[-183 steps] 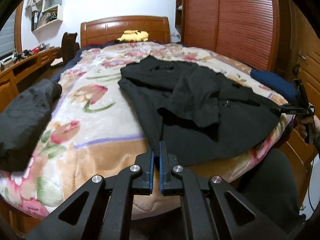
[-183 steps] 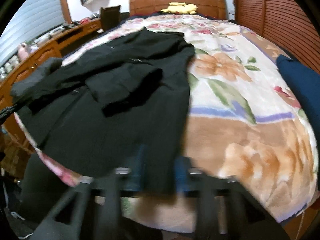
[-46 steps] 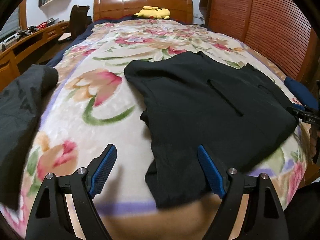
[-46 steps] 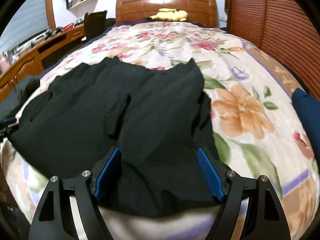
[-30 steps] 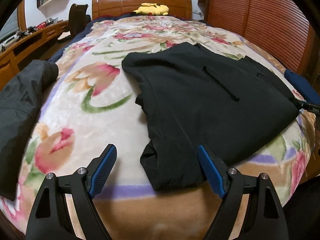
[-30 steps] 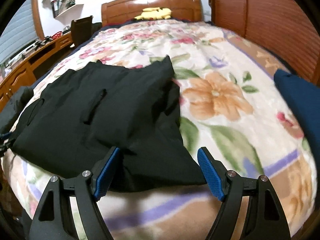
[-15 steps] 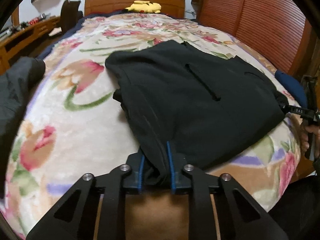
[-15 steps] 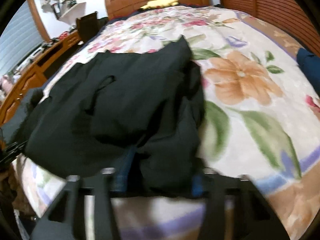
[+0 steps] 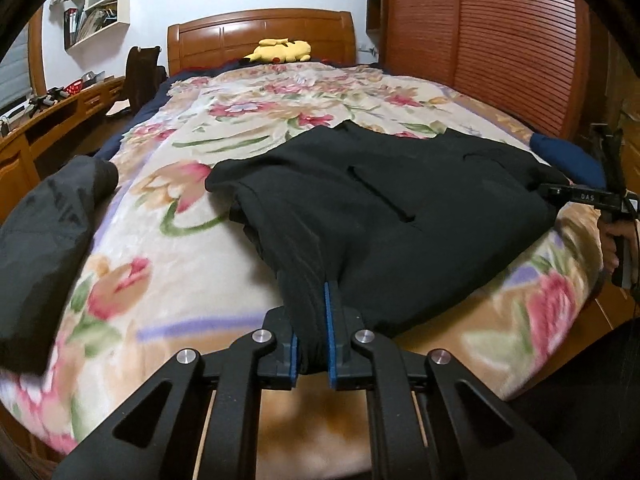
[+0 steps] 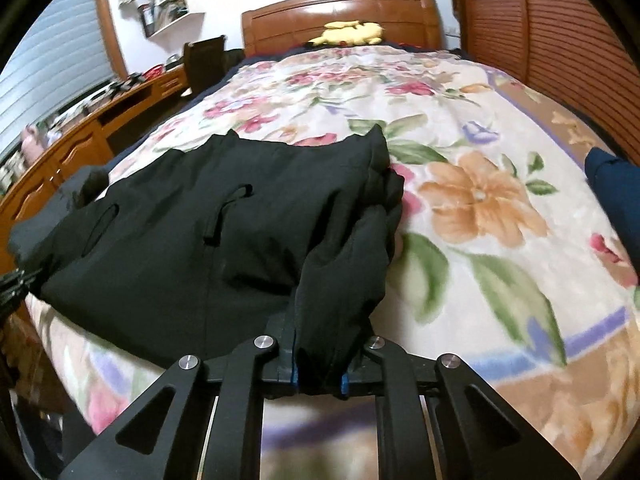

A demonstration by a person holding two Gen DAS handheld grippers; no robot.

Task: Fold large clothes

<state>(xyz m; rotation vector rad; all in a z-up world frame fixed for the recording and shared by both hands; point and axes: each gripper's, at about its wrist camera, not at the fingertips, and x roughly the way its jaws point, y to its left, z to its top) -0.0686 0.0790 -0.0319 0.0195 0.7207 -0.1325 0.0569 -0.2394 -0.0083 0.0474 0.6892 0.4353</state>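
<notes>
A large black coat (image 9: 400,200) lies folded on the floral bedspread (image 9: 192,232), back side up with slit pockets showing. My left gripper (image 9: 312,344) is shut on the coat's near left corner, the cloth bunched between its blue pads. My right gripper (image 10: 318,364) is shut on the coat's (image 10: 224,224) near right corner and lifts a bunched fold of it. The right gripper also shows at the right edge of the left wrist view (image 9: 584,198).
A dark grey garment (image 9: 44,232) lies at the bed's left edge. A navy item (image 10: 616,184) lies at the right edge. A yellow plush (image 9: 280,50) sits by the headboard. A wooden desk (image 9: 52,120) runs along the left, a slatted wardrobe (image 9: 500,40) along the right.
Both grippers were open over the coat's near corners a second ago. They have closed on the cloth and now pull the corners up and towards me.
</notes>
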